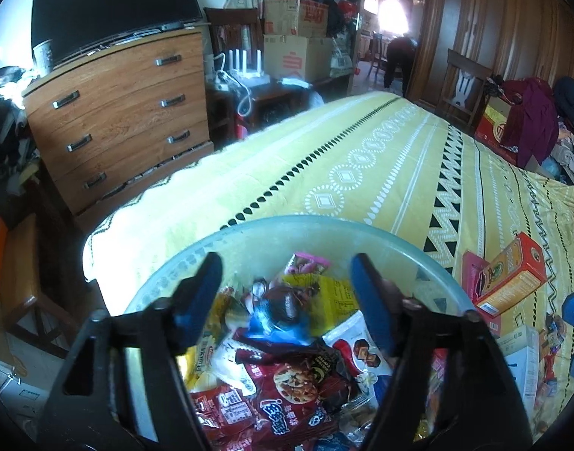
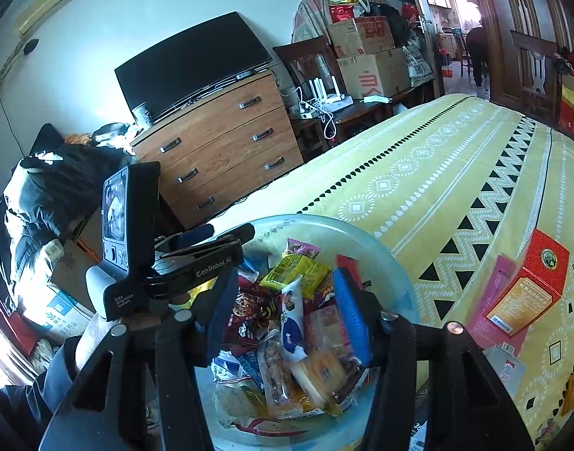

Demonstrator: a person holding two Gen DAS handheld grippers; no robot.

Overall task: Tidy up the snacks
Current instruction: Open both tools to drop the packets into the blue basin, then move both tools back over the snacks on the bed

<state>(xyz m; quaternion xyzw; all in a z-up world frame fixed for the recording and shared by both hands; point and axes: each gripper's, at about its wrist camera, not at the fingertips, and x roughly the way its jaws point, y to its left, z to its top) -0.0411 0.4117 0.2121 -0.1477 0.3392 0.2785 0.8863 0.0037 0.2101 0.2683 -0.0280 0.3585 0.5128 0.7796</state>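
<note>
Both grippers hang over a clear bowl [image 1: 429, 259] that sits on the near end of a bed [image 1: 362, 158] with a yellow patterned cover. The bowl is heaped with snack packets [image 1: 287, 387].

Left gripper [image 1: 287, 285]: jaws apart, blue pads wide on either side of the pile. Beneath and between them, blurred, lie a dark wrapper and a blue one; no pad presses on either. A yellow packet [image 1: 332, 300] and a pink packet [image 1: 309, 263] lie further back in the bowl. A red cookie bag [image 1: 287, 394] lies nearest the camera.

Right gripper [image 2: 287, 300]: jaws apart. A white-and-blue packet [image 2: 292, 323] stands between the pads, somewhat blurred; whether it touches either pad cannot be told. An orange packet [image 2: 320, 372], also blurred, lies below it on the pile. In the right wrist view the left gripper [image 2: 215, 233] shows at the bowl's left rim, its small screen upright.

Outside the bowl, on the cover to the right: an orange box [image 1: 512, 274] lying over a pink box [image 1: 473, 274], and a white box [image 1: 523, 360] nearer the camera.

Behind the bed: a wooden dresser [image 1: 117, 112] with a TV [image 1: 110, 3] on top, and stacked cardboard boxes [image 1: 298, 37].
</note>
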